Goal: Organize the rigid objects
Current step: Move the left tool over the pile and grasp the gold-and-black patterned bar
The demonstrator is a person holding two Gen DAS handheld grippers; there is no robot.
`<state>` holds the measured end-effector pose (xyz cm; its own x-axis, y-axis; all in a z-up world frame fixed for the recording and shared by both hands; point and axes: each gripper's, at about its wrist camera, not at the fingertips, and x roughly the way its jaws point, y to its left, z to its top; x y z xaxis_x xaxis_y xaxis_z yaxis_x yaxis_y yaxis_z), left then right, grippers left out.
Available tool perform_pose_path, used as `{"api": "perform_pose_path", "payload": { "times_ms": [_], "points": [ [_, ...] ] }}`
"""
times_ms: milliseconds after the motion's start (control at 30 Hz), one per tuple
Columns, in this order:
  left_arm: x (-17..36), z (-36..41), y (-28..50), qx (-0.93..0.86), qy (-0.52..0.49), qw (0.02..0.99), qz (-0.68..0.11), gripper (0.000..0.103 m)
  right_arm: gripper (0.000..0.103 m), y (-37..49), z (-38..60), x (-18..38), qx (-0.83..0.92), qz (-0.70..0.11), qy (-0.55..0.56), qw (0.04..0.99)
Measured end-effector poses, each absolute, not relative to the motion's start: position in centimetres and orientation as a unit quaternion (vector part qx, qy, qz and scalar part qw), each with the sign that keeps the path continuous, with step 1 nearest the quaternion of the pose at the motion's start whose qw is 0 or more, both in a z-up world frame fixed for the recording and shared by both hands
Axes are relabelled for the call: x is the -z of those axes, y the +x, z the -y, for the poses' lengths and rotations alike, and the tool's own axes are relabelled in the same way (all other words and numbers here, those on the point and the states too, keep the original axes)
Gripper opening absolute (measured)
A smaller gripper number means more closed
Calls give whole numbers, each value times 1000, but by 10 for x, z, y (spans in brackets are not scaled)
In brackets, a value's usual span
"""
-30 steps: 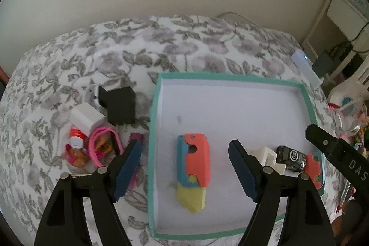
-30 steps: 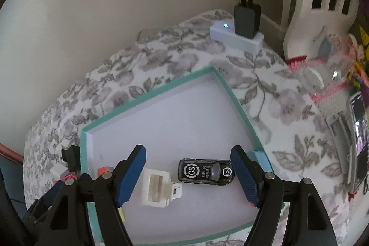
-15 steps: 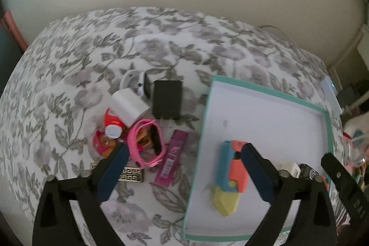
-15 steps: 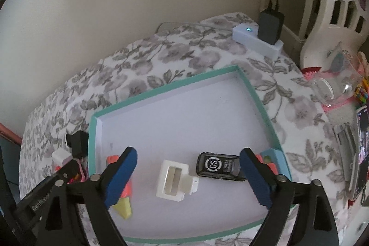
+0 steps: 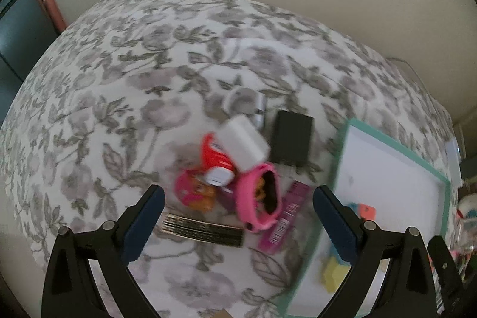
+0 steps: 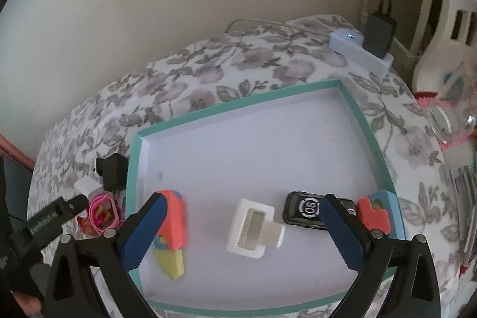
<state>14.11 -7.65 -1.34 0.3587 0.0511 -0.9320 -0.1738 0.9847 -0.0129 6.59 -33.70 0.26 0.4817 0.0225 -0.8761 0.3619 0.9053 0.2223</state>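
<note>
My left gripper [image 5: 238,216] is open and empty above a pile of small things on the flowered cloth: a pink watch [image 5: 262,198], a white charger block [image 5: 244,142], a black adapter [image 5: 293,139], a red bottle [image 5: 216,160], a purple bar [image 5: 284,216] and a patterned strip [image 5: 202,231]. My right gripper [image 6: 241,228] is open and empty above the teal-rimmed tray [image 6: 238,106]. In the tray lie a white block [image 6: 253,228], a black toy car [image 6: 304,209], an orange-blue-yellow toy [image 6: 173,228] and an orange-blue piece [image 6: 377,212].
The tray's left rim [image 5: 331,198] shows at the right of the left wrist view. A white power strip [image 6: 357,49] with a black plug sits at the far right corner. A glass [image 6: 447,115] and clutter lie off the right side. A wall stands behind.
My left gripper has swung left, from over the tray to over the pile on the cloth. My right gripper has pulled back and up, showing more of the tray.
</note>
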Motion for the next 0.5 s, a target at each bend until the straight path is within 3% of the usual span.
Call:
{"api": "perform_pose_path", "payload": {
  "times_ms": [500],
  "points": [
    [-12,-29,144,-153,-73,829,-533,100,103,84,241,-8,-37,-497,173,850]
  ]
}}
